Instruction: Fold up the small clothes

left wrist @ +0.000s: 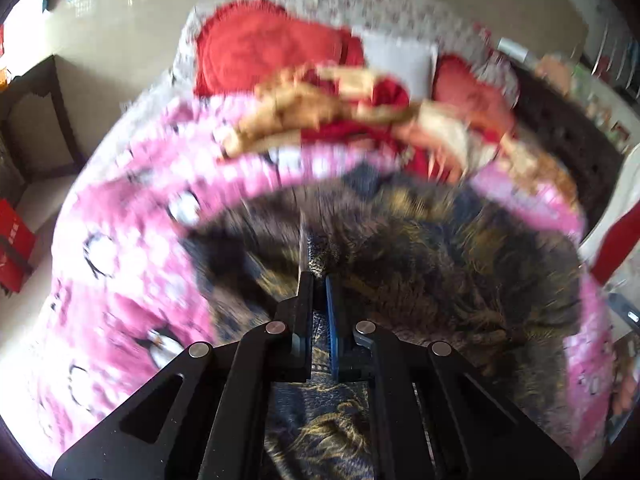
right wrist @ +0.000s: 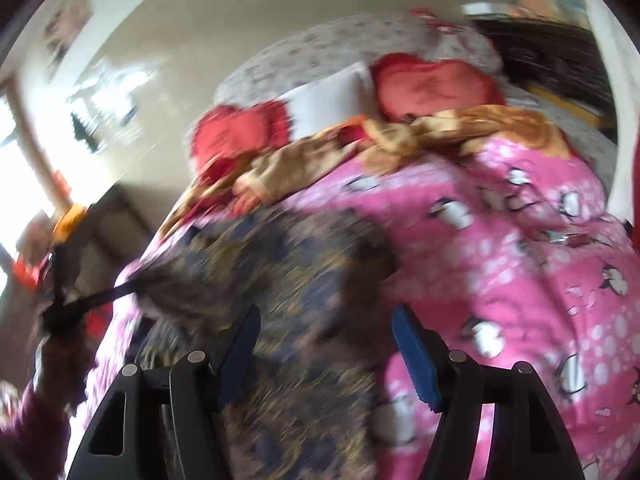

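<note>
Dark gold-patterned garment (left wrist: 440, 264), blurred, seemingly crumpled on pink blanket (left wrist: 120, 264); left gripper (left wrist: 319, 280) pinches it, right gripper (right wrist: 326, 344) spread.

I see daylight flooding in from a window (right wrist: 16, 148) at the far left, blown out to white, with glare on the shiny floor (left wrist: 132, 4). Both views are smeared by motion blur, worst on the dark patterned cloth (right wrist: 280, 280). Fisheye bending curves the edges, and the corners go black.
</note>
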Motion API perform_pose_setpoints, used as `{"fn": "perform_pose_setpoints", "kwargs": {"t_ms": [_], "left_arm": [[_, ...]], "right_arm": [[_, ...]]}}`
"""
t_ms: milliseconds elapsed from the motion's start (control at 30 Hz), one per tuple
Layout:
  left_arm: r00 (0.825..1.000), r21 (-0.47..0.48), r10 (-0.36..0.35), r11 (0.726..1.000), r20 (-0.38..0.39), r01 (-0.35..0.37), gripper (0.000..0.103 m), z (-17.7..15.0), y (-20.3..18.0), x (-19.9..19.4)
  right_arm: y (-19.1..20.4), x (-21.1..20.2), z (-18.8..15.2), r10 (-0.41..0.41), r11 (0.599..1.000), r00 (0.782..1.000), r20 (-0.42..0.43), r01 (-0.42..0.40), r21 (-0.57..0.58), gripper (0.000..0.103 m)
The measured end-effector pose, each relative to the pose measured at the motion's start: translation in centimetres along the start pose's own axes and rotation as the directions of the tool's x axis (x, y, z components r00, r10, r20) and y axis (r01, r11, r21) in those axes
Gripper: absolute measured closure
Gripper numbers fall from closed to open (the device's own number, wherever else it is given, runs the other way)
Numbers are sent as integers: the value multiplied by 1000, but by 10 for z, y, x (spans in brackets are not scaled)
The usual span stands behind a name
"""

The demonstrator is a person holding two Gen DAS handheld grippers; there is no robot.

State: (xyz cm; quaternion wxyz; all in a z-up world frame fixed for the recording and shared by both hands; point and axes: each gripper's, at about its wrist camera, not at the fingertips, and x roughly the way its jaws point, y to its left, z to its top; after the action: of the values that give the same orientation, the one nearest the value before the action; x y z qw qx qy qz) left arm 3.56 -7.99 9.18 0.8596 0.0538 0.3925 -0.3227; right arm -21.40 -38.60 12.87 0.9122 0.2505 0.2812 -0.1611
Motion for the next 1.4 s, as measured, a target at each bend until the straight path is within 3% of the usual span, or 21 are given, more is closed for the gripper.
{"fn": "perform_pose_setpoints", "kwargs": {"t_ms": [67,167,267,367,433,533,633,733,867,967,1067,1167,1233,1300,1333,1400], "left_arm": [[1000,-10,13,1000,20,-13,99,1,11,-14],[999,-40,39,998,-7,-39,99,-8,27,-16],[993,-34,118,992,-30,-119,99,-24,35,-11],[986,-56,138,988,-96,-144,99,-39,46,5],[985,-46,140,988,-96,-145,99,-44,46,5],[984,-9,167,986,-67,-168,99,-43,41,3],[984,-23,164,986,-66,-166,99,-40,45,4],[982,-50,173,983,-72,-176,99,-38,53,6],[981,-83,174,980,-80,-180,99,-39,62,4],[982,-60,173,982,-75,-178,99,-39,56,0],[987,-26,156,987,-31,-157,99,-37,41,-8],[986,14,165,986,-33,-164,99,-38,26,0],[983,34,174,984,-59,-172,99,-43,18,14],[982,29,164,986,-90,-162,99,-47,17,26],[982,22,162,987,-94,-160,99,-47,18,27],[983,14,155,988,-94,-155,99,-45,19,28]], "right_arm": [[-12,16,11,-16,999,999,-45,18,43,34],[-27,34,18,-16,993,997,-75,24,112,34],[-31,49,19,9,989,994,-107,6,145,34],[-25,58,18,13,993,993,-119,1,114,34],[-16,62,16,3,998,991,-134,5,56,34],[-4,57,11,-102,993,990,-97,96,-63,34],[-2,55,10,-144,986,988,-52,139,-89,35],[0,70,12,-135,985,987,-84,124,-122,46],[4,85,19,-77,991,996,-55,70,-117,89],[4,75,39,-53,998,998,24,54,-33,95],[8,62,63,-56,998,994,91,58,-14,96],[8,70,83,-89,996,990,106,91,-23,96],[-11,99,92,-115,993,993,1,115,14,96],[-43,128,93,-75,985,988,-133,94,148,94],[-58,134,91,-28,974,987,-156,62,217,90],[-70,131,88,-25,966,988,-150,63,252,68]]}}
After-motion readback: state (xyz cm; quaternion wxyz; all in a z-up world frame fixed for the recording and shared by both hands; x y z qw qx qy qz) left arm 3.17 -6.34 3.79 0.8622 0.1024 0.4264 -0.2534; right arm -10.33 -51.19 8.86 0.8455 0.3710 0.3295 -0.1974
